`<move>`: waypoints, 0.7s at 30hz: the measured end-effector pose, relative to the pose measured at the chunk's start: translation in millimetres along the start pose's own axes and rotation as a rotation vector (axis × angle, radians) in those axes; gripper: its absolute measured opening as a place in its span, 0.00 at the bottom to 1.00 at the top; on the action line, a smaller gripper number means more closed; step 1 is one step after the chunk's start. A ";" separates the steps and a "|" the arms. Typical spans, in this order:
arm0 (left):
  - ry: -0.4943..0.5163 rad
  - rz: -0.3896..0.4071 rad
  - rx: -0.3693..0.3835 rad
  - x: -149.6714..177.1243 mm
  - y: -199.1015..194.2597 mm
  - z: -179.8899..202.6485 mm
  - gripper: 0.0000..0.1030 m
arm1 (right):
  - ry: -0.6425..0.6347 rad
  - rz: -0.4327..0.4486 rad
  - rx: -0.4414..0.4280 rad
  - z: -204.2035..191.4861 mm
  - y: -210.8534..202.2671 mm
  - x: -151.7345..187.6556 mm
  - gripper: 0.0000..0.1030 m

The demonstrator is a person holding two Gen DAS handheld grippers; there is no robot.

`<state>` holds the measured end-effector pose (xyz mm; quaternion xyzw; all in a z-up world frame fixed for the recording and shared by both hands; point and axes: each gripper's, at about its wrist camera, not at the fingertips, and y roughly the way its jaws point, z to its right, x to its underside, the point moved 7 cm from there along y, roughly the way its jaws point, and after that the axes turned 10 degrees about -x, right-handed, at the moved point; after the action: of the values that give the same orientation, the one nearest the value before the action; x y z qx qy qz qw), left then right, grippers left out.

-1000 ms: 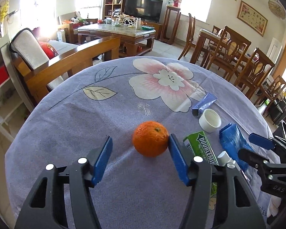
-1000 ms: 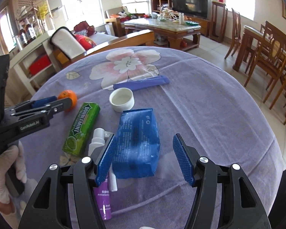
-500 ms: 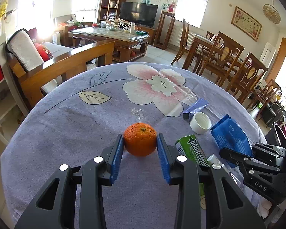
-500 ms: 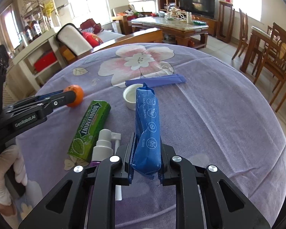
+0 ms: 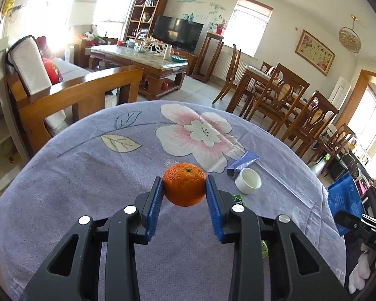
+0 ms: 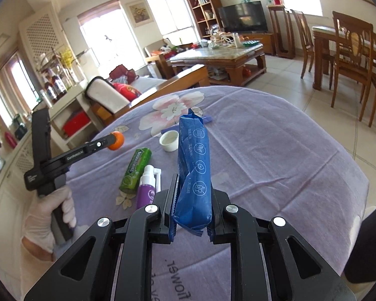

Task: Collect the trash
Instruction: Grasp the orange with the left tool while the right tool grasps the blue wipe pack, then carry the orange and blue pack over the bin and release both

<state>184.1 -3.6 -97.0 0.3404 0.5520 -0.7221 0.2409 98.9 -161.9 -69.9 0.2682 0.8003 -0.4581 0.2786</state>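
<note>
The left gripper point(image 5: 183, 192) fingers pinch a round, dimpled orange point(image 5: 184, 184). The right gripper point(image 6: 193, 207) fingers squeeze a crinkly blue pack point(image 6: 194, 168). Both hang over the lilac floral-clothed desk point(image 6: 275, 150).

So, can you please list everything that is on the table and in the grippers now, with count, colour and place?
orange: one, orange, held in left hand-held gripper
pouch: one, blue, clamped upright in right hand-held gripper
gum pack: one, green, lying on cloth
spray bottle: one, purple and white, beside gum pack
cap: one, white, open side up
tube: one, blue, behind cap
tablecloth: one, lilac, flower print
left hand-held gripper: black, blue pads
right hand-held gripper: black
gloved hand: one, white
</note>
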 end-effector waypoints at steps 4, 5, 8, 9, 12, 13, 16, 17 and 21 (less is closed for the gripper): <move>0.026 0.046 0.007 -0.8 -18.3 15.6 0.33 | 0.023 0.038 -0.003 11.5 -28.0 4.1 0.18; 0.039 0.054 0.003 -0.3 -23.4 21.3 0.33 | 0.030 0.048 -0.006 14.6 -34.5 4.6 0.18; 0.078 0.084 0.009 -2.5 -38.8 38.6 0.33 | 0.047 0.076 -0.010 23.4 -52.9 6.0 0.18; 0.091 0.094 0.012 -4.0 -44.4 44.9 0.33 | 0.052 0.084 -0.012 26.2 -57.8 6.4 0.18; 0.123 0.125 0.023 -7.7 -61.1 63.9 0.33 | 0.068 0.107 -0.016 35.4 -74.1 9.2 0.18; 0.132 0.134 0.030 -8.5 -65.6 70.8 0.34 | 0.074 0.114 -0.016 38.0 -78.6 9.6 0.18; 0.159 0.157 0.049 -10.0 -77.9 92.5 0.33 | 0.096 0.143 -0.014 53.0 -98.6 13.5 0.18; 0.169 0.163 0.058 -10.4 -81.5 101.0 0.33 | 0.104 0.153 -0.012 57.6 -104.7 14.2 0.18; 0.218 0.185 0.101 -8.7 -94.4 140.0 0.33 | 0.143 0.210 0.004 81.7 -136.9 15.3 0.18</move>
<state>89.9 -112.4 -8.4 0.4779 0.5042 -0.6823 0.2279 10.8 -291.1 -35.2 0.3829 0.7847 -0.4078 0.2669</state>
